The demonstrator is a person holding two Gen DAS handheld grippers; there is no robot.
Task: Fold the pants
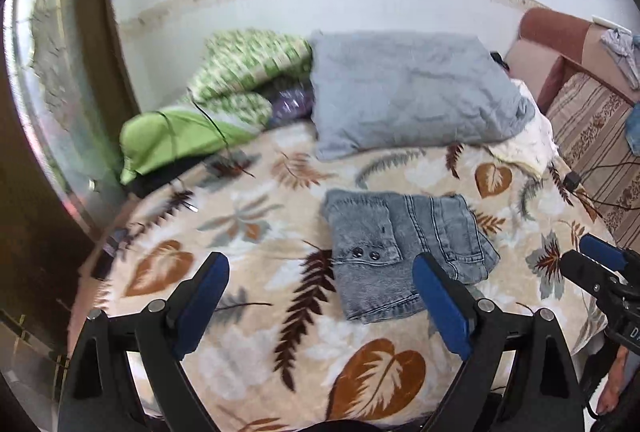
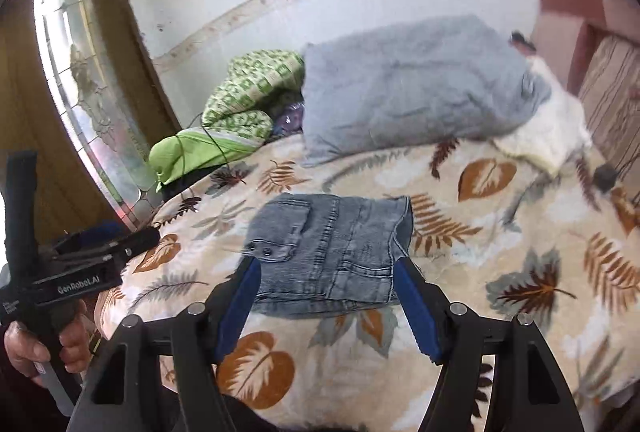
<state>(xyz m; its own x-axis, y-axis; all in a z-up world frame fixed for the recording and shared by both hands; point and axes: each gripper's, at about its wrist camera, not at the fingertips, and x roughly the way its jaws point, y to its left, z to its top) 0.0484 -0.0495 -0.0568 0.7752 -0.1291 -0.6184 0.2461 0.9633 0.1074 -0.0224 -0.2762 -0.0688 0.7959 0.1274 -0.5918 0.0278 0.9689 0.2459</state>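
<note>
The grey-blue denim pants [image 1: 404, 248] lie folded into a compact rectangle on the leaf-patterned blanket [image 1: 256, 224], a flap pocket with two snaps on top. In the right wrist view the pants [image 2: 332, 252] lie just beyond my fingers. My left gripper [image 1: 320, 264] is open and empty, above the blanket just left of and nearer than the pants. My right gripper [image 2: 326, 268] is open and empty, held above the pants' near edge. The right gripper also shows at the right edge of the left wrist view [image 1: 600, 260], and the left gripper at the left of the right wrist view [image 2: 100, 244].
A grey pillow [image 1: 412, 92] and a green patterned quilt [image 1: 224, 92] lie at the bed's far side by the wall. A glass door [image 1: 52, 80] is left. A striped sofa [image 1: 592, 136] with cables and a black adapter [image 1: 573, 179] is right.
</note>
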